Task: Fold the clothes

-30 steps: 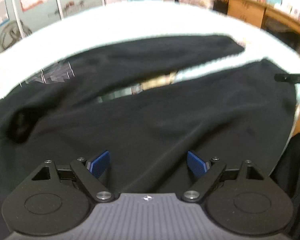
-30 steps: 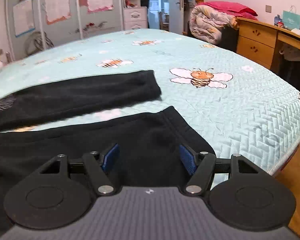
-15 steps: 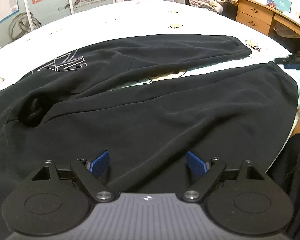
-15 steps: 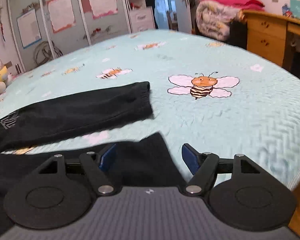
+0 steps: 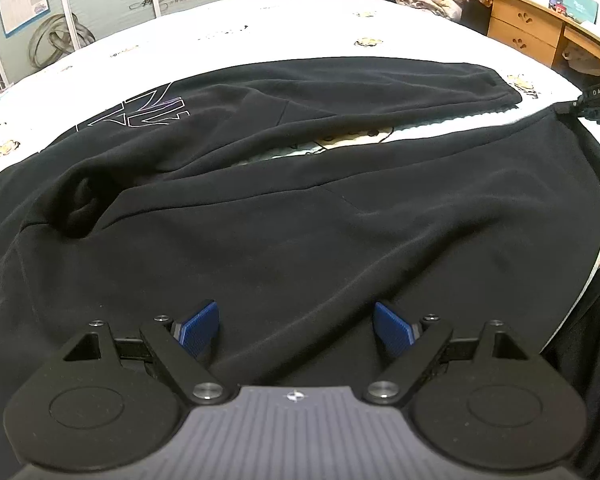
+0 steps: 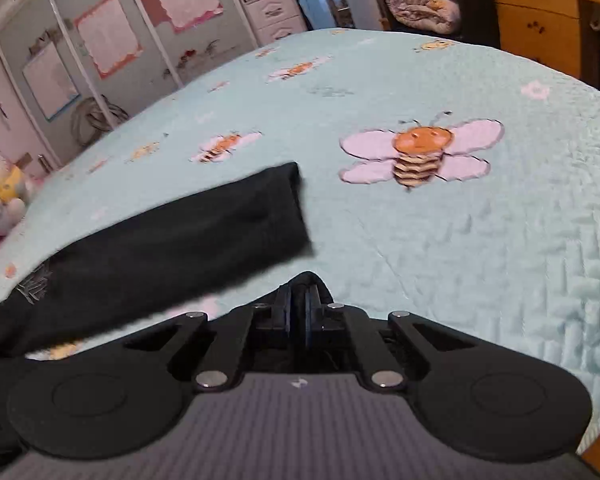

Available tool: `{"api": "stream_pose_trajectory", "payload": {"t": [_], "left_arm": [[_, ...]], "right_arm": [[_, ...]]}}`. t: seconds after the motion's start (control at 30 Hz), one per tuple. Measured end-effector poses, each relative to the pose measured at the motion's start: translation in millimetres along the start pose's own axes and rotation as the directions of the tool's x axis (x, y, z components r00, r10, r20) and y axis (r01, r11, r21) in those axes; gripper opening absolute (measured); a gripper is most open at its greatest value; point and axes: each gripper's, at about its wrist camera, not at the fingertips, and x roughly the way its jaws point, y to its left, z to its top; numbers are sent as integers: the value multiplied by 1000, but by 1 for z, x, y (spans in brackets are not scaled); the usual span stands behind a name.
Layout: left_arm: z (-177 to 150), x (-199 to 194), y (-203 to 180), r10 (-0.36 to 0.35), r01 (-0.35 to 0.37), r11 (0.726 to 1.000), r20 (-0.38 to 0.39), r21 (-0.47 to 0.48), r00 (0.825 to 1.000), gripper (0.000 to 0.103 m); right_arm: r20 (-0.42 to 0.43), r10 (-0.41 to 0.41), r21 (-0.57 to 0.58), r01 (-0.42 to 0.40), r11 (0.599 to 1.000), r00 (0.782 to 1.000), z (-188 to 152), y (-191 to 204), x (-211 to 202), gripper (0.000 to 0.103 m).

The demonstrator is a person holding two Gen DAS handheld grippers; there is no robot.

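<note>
pants [image 5: 300, 216]: black, lying spread across the bed [image 5: 320, 24], both legs running toward the right, a strip of bedspread showing between them
left gripper [image 5: 296, 320]: hovering over the near leg, jaws standing wide, blue pads [image 5: 198, 322] gripping nothing
right gripper [image 6: 300, 308]: jaws closed tight, pinching the cuff corner of the near leg
far leg [image 6: 172, 248]: lying flat, cuff end just beyond the right gripper
bedspread [image 6: 480, 240]: light blue quilt, bee print [image 6: 418, 154] sitting right of the far cuff
</note>
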Motion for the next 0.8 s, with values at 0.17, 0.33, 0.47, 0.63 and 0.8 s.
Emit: {"api": "stream_pose_trajectory", "payload": {"t": [0.17,0.33,0.47,0.63,0.8], "left_arm": [[-1,0,0,2,-2,1000,0,-3,1000,88],[0,-1,1,10,-10,1000,2,-1,1000,88],[2,-2,2,18,-18,1000,8,-12,1000,88],[1,1,0,16,-16,1000,1,-10,1000,88],[0,0,4,19,-19,1000,-2,-10,1000,88]], "right_arm": [[-103,4,-30,-7,1000,995,-3,-1,17,45],[-53,20,34,-18,999,998,-4,-9,20,4],[96,64,116,-75,990,993,12,-14,-1,4],[8,-32,132,31,991,999,5,-11,25,9],[44,-69,232,57,971,997,-9,-19,25,35]]}}
